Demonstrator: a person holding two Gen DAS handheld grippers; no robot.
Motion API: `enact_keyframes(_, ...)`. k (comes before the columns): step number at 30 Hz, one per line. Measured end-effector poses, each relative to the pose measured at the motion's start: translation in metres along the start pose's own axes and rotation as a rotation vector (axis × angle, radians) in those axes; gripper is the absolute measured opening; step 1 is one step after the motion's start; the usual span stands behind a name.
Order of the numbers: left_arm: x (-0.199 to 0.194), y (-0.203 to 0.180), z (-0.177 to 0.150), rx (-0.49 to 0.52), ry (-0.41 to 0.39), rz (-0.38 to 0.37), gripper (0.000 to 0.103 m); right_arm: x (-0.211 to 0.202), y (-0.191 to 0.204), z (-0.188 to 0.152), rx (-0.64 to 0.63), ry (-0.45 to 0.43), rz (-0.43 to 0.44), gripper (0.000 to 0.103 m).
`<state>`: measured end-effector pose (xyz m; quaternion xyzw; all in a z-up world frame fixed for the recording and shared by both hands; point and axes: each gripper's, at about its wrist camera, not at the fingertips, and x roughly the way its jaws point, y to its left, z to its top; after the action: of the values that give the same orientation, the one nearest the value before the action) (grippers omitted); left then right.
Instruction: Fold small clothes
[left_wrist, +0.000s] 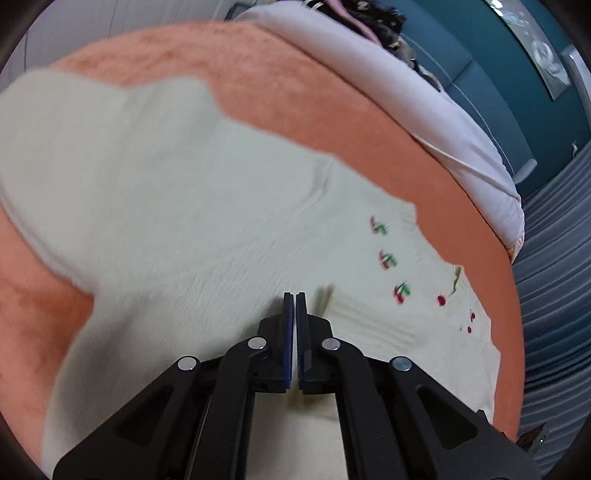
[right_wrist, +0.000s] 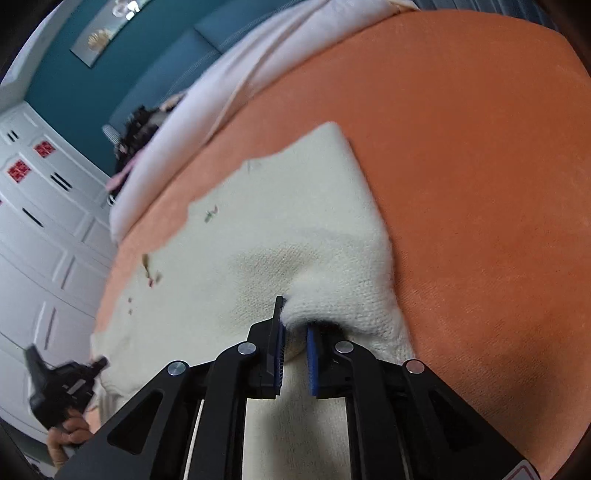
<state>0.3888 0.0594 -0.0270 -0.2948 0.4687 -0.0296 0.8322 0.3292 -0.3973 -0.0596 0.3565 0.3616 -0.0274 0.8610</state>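
Observation:
A cream knit sweater (left_wrist: 184, 184) with small red cherry embroidery (left_wrist: 388, 258) lies spread on an orange blanket (left_wrist: 295, 92). My left gripper (left_wrist: 294, 295) is shut, its blue pads together just above the knit near a small fold; I see no cloth between them. In the right wrist view the sweater (right_wrist: 277, 221) bunches up at my right gripper (right_wrist: 295, 314), which is shut on a fold of it, and the knit hides the right fingertip. The left gripper (right_wrist: 101, 362), held by a hand, sits at the sweater's left edge.
The orange blanket (right_wrist: 480, 184) covers the bed around the sweater. A white duvet (left_wrist: 406, 92) and a dark pile of clothes (left_wrist: 380, 22) lie at the far side. There is a teal wall (left_wrist: 498, 74), a striped rug (left_wrist: 554, 258) and a white wardrobe (right_wrist: 44, 221).

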Motion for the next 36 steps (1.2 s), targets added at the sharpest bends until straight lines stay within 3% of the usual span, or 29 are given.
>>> enact_keyframes(2, -0.011, 0.01, -0.009, -0.056, -0.022, -0.068, 0.009, 0.002, 0.006, -0.003, -0.026, 0.0, -0.012, 0.011)
enact_keyframes(4, -0.02, 0.014, -0.016, -0.125, -0.025, -0.141, 0.051, 0.007, 0.008, -0.006, -0.038, -0.012, -0.004, 0.01)
enact_keyframes(7, -0.021, 0.012, -0.022, -0.184, -0.019, -0.198, 0.072, 0.011, 0.008, -0.004, 0.0, -0.017, 0.026, 0.011)
enact_keyframes(9, -0.02, 0.004, -0.022, -0.176, -0.014, -0.191, 0.072, 0.007, 0.008, 0.001, 0.006, -0.012, 0.024, 0.014)
enact_keyframes(11, -0.018, -0.003, -0.02, -0.195, 0.006, -0.238, 0.072, -0.001, 0.002, -0.002, -0.005, -0.007, 0.024, 0.018)
enact_keyframes(19, -0.023, 0.013, -0.027, -0.308, -0.02, -0.298, 0.08, -0.013, -0.018, -0.011, 0.003, -0.025, 0.047, 0.018)
enact_keyframes(24, -0.015, -0.002, -0.029, -0.232, -0.015, -0.276, 0.08, -0.013, -0.02, -0.011, 0.006, -0.028, 0.053, 0.018)
enact_keyframes(25, -0.01, -0.008, -0.028, -0.224, 0.002, -0.283, 0.074, -0.014, -0.021, -0.011, 0.009, -0.026, 0.049, 0.019)
enact_keyframes(26, -0.004, -0.014, -0.026, -0.214, 0.023, -0.288, 0.065, -0.013, -0.02, -0.009, 0.018, -0.02, 0.044, 0.019)
enact_keyframes(28, 0.009, -0.024, -0.021, -0.192, 0.087, -0.318, 0.011, -0.014, -0.015, -0.002, 0.025, -0.018, 0.04, 0.023)
enact_keyframes(30, 0.001, -0.038, -0.01, -0.14, 0.039, -0.357, 0.01, -0.026, -0.003, 0.008, 0.015, -0.064, 0.086, 0.014)
enact_keyframes(33, -0.027, -0.059, 0.008, -0.032, -0.077, -0.407, 0.01, -0.047, 0.017, 0.018, -0.025, -0.159, 0.16, 0.013)
enact_keyframes(34, -0.032, -0.059, 0.013, -0.015, -0.1, -0.403, 0.01, -0.045, 0.018, 0.017, -0.037, -0.165, 0.148, 0.012)
enact_keyframes(36, -0.023, -0.049, 0.015, -0.015, -0.097, -0.348, 0.01, -0.012, 0.005, 0.008, -0.047, -0.052, 0.035, 0.011)
